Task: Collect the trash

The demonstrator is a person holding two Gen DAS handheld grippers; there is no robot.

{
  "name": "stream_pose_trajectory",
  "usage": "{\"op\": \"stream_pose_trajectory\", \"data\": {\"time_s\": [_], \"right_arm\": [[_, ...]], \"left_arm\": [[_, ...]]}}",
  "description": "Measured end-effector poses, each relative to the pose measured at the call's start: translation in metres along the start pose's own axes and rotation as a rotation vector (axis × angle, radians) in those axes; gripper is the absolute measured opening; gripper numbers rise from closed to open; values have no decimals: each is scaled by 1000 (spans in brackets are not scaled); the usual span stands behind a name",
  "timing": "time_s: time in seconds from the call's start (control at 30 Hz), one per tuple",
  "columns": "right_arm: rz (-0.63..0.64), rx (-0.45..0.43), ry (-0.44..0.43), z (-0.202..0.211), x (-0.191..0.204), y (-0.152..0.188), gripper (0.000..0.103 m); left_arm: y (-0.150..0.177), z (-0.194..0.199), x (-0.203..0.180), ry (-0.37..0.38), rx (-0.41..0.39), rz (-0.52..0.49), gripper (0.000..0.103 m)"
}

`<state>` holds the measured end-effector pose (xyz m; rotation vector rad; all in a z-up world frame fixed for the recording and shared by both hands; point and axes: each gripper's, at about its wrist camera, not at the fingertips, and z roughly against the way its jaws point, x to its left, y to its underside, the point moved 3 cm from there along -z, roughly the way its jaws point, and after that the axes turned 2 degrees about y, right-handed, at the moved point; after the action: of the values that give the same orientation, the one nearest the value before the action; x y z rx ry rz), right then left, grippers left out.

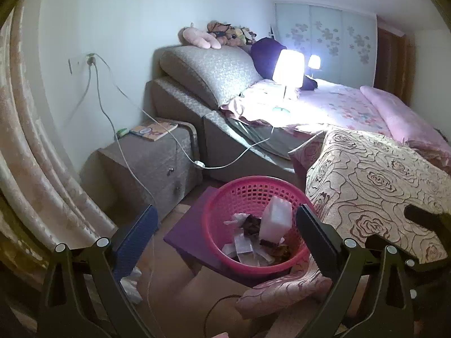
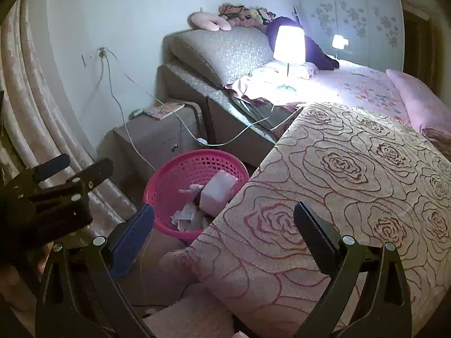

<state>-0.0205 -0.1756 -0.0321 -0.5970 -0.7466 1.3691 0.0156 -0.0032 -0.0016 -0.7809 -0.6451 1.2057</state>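
Basket [image 1: 255,197] on the floor, just left of the quilt-covered bed [image 1: 375,174], trash [image 1: 274,219] inside it. Nightstand [image 1: 146,163] behind-left of basket, against the wall, a book [image 1: 153,130] on top. Lamp [image 1: 287,70] on the bed, behind basket. Curtain [image 1: 36,155] far left.

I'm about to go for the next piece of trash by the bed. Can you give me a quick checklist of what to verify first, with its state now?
1. Left hand-held gripper empty, jaws wide: ok.
2. Right hand-held gripper empty, open: ok.
3. Pink basket upright: ok.
4. White carton inside basket: ok.
5. White cable clear of the left hand-held gripper: cannot tell.
6. Next trash piece in sight: cannot tell.
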Motion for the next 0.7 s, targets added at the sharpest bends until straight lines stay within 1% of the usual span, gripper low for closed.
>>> {"op": "stream_pose_trajectory", "data": {"time_s": [0.13, 0.7], "right_arm": [[-5, -1, 2, -1, -1, 1, 96], [1, -11, 8, 2, -1, 2, 96]], "left_arm": [[1, -3, 4, -7, 12, 17, 94], [5, -8, -2, -19, 43, 1, 94]]}}
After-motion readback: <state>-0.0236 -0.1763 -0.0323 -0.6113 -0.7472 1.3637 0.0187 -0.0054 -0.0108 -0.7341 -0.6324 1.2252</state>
